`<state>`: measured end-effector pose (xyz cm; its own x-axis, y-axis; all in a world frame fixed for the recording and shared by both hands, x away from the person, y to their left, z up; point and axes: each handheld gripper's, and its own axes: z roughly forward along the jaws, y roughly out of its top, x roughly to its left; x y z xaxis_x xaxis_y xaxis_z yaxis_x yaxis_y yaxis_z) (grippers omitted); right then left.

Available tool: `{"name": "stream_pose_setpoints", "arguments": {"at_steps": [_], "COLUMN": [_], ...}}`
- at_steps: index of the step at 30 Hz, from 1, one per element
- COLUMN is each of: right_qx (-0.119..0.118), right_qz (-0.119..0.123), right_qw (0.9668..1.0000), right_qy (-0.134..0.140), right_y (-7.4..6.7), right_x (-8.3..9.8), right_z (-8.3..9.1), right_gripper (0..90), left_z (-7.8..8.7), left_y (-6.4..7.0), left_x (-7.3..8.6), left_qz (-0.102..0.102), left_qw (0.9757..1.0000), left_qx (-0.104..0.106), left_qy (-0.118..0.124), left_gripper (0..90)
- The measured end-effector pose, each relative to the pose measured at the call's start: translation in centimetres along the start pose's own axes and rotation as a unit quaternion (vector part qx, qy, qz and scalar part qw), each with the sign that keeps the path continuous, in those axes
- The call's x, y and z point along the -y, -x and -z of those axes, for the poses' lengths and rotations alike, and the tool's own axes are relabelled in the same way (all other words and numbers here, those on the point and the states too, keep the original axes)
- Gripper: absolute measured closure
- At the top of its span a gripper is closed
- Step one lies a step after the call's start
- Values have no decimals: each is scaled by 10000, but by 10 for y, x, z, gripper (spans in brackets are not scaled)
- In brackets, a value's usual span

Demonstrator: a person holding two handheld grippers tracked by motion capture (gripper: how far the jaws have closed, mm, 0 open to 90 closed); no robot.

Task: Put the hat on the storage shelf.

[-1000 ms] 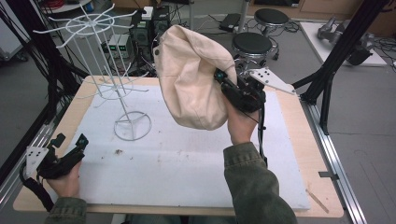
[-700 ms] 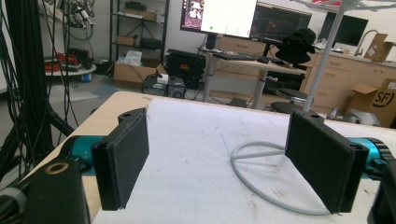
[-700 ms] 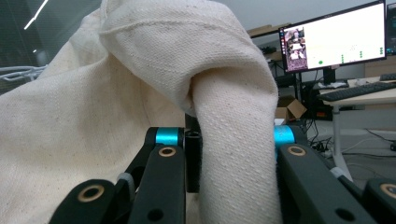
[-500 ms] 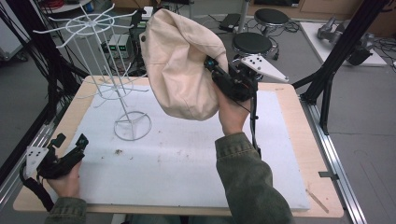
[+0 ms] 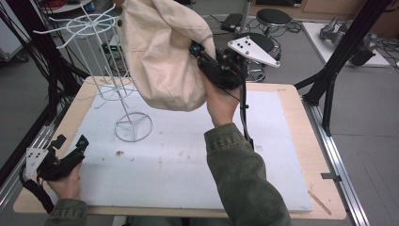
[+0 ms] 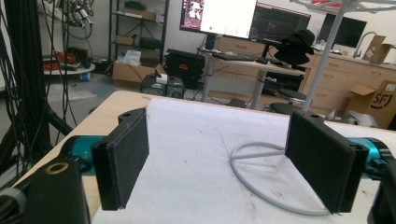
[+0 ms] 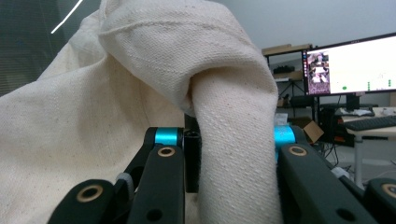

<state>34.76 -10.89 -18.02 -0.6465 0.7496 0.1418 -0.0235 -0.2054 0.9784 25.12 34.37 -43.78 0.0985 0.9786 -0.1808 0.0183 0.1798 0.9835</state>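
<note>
A cream canvas bag [image 5: 162, 56] hangs in the air over the back of the table, beside the white wire rack [image 5: 123, 96]. My right gripper [image 5: 195, 49] is shut on a fold of it; in the right gripper view that strip of the bag [image 7: 229, 121] is pinched between the jaws of the right gripper [image 7: 233, 154]. My left gripper [image 5: 70, 140] rests at the table's front left corner, open and holding nothing. In the left gripper view the left gripper [image 6: 224, 158] faces the rack's ring base [image 6: 261, 151] across the mat.
A white mat [image 5: 188, 160] covers most of the wooden table [image 5: 301, 117]. The rack's thin arms [image 5: 89, 21] spread wide at the top, left of the bag. Black frame posts [image 5: 343, 52] stand at the right, with stools and cables behind the table.
My right hand has lifted the bag higher and carried it left, toward the top of the wire rack. The left gripper has stayed where it was.
</note>
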Motion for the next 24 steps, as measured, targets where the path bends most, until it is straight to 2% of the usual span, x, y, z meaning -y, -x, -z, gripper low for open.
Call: {"name": "stream_pose_setpoints", "arguments": {"at_steps": [3, 6, 11, 14, 20, 24], "right_qx": [3, -47, -125, -123, -176, -117], "right_qz": [7, -101, -160, -105, -212, -238], "right_qw": [10000, 9999, 9996, 9997, 9996, 9996], "right_qy": [61, 127, 187, 167, 48, -107], "right_y": [-4, -6, -10, -12, -11, -5], "right_x": [-3, -6, -2, 7, 30, 48], "right_z": [-8, -16, -30, -35, -44, -44], "right_gripper": [738, 737, 733, 731, 730, 728], "left_z": [0, 0, 1, 2, 4, 6], "left_y": [-1, -1, -3, -4, -6, -8], "left_x": [0, 0, 0, 0, 1, 0], "left_qz": [18, 32, 59, 76, 148, 175], "left_qw": [10000, 10000, 10000, 10000, 9999, 9998], "left_qx": [0, 2, -6, -20, -35, -67], "left_qy": [5, -11, 8, 9, 38, 49], "left_gripper": [219, 218, 218, 218, 219, 219]}}
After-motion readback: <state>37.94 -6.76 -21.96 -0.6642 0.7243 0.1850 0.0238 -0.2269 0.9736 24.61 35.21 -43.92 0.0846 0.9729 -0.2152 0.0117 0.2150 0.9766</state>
